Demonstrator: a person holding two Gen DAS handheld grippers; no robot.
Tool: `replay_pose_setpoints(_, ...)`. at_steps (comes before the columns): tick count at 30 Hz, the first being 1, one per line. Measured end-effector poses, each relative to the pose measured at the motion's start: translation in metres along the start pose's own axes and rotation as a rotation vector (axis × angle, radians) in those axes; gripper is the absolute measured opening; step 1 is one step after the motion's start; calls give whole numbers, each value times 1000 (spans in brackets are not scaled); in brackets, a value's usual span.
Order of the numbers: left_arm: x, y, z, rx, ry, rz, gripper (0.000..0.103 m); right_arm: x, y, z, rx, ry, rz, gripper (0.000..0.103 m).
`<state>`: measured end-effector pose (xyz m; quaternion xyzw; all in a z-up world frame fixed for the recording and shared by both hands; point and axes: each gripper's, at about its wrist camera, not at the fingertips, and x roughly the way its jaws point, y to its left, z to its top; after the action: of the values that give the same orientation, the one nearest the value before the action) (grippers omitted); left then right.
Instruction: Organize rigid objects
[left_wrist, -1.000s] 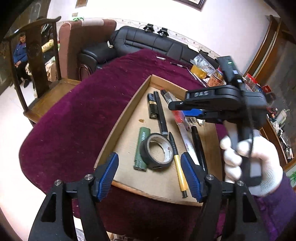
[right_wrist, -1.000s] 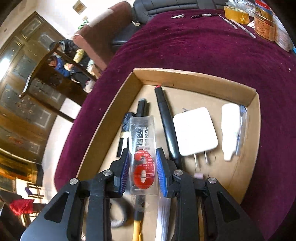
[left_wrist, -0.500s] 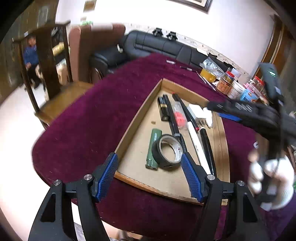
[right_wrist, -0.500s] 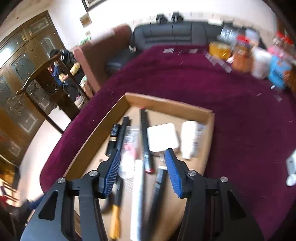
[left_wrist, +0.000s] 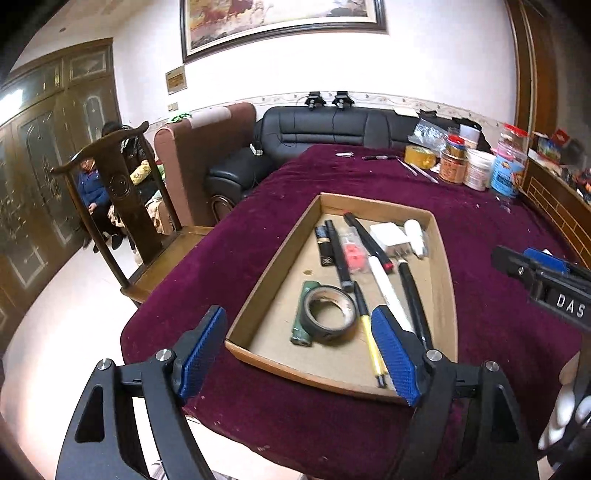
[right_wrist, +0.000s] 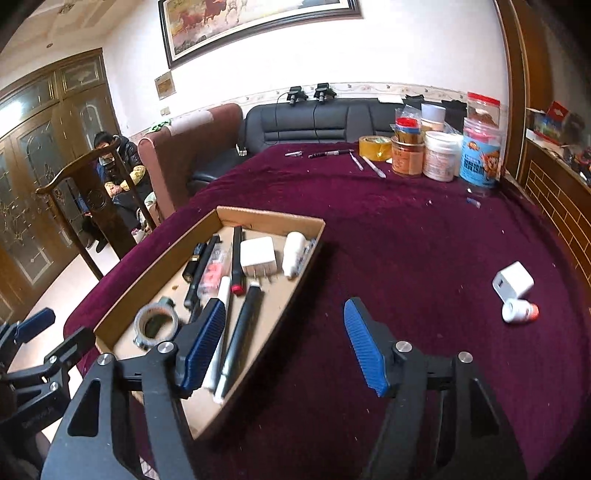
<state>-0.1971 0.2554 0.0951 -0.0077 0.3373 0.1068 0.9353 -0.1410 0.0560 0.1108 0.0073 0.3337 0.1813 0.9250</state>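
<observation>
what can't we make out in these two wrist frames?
- Near end of the yellow pen: right wrist view, hidden behind the right gripper.
- Green object: both views, half covered by the tape roll; identity unclear.
- Jar label text: too small.
- Gloved hand: left wrist view, cut by the frame edge.

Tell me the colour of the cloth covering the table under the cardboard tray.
The velvety tablecloth is deep burgundy; the right wrist view shows it best.

A black leather sofa (left_wrist: 332, 125) stood behind the table, with a brown upholstered armchair (left_wrist: 195, 155) beside it. A dark carved wooden chair (left_wrist: 122, 206) faced the table's left edge. A large framed painting (right_wrist: 258, 22) hung on the white wall above. Tall brown glazed doors (right_wrist: 48, 155) lined the left.
</observation>
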Motion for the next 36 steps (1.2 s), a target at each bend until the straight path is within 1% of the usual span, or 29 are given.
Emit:
replay_pose_setpoints(6, -8, -19, -1, 29, 19, 0, 76, -15, -23, -9, 21, -17, -20, 67)
replay_pose_setpoints(11, -13, -38, 0, 67, 25, -7, 76, -24, -53, -14, 86, -24, -36, 67)
replay_pose_setpoints(18, -13, -60, 1, 117, 38, -14, 76, -25, -90, -20, 160, -13, -63, 67)
replay_pose_setpoints(20, -12, -63, 1, 118, 35, -17, 76, -25, -100, -22, 183, -6, -66, 67)
replay_pose_setpoints(22, -22, -63, 3, 108, -17, -37, 76, -24, -106, -25, 195, 0, -67, 67)
replay_pose_setpoints(23, -31, -63, 5, 101, -66, -31, 76, -25, -107, -26, 194, 0, -71, 67)
replay_pose_setpoints(24, -44, -62, 7, 89, -133, -11, 77, -25, -107, -27, 190, 0, -74, 67)
replay_pose_setpoints(25, -56, -60, 8, 74, -190, 5, 83, -25, -108, -27, 184, -1, -76, 67)
replay_pose_setpoints(26, -70, -58, 10, 54, -247, 24, 102, -26, -106, -28, 178, -4, -75, 67)
replay_pose_setpoints(28, -79, -51, 11, 1, -298, 39, 102, -25, -104, -30, 172, -3, -69, 67)
replay_pose_setpoints(29, -77, -49, 14, -9, -285, 25, 102, -23, -102, -31, 170, 3, -58, 67)
replay_pose_setpoints(30, -69, -48, 18, 11, -229, -38, 102, -23, -99, -33, 168, 8, -49, 67)
replay_pose_setpoints(31, -56, -48, 21, 37, -143, -98, 102, -22, -96, -34, 165, 11, -43, 67)
replay_pose_setpoints(32, -44, -47, 22, 37, -78, -112, 102, -21, -91, -36, 156, 18, -36, 67)
replay_pose_setpoints(33, -36, -44, 21, 22, -50, -97, 102, -21, -87, -38, 146, 25, -31, 67)
replay_pose_setpoints(35, -19, -36, 19, -3, 2, -36, 102, -19, -75, -42, 118, 40, -24, 67)
replay_pose_setpoints(36, -11, -30, 19, -18, 34, -24, 102, -18, -71, -44, 106, 46, -24, 67)
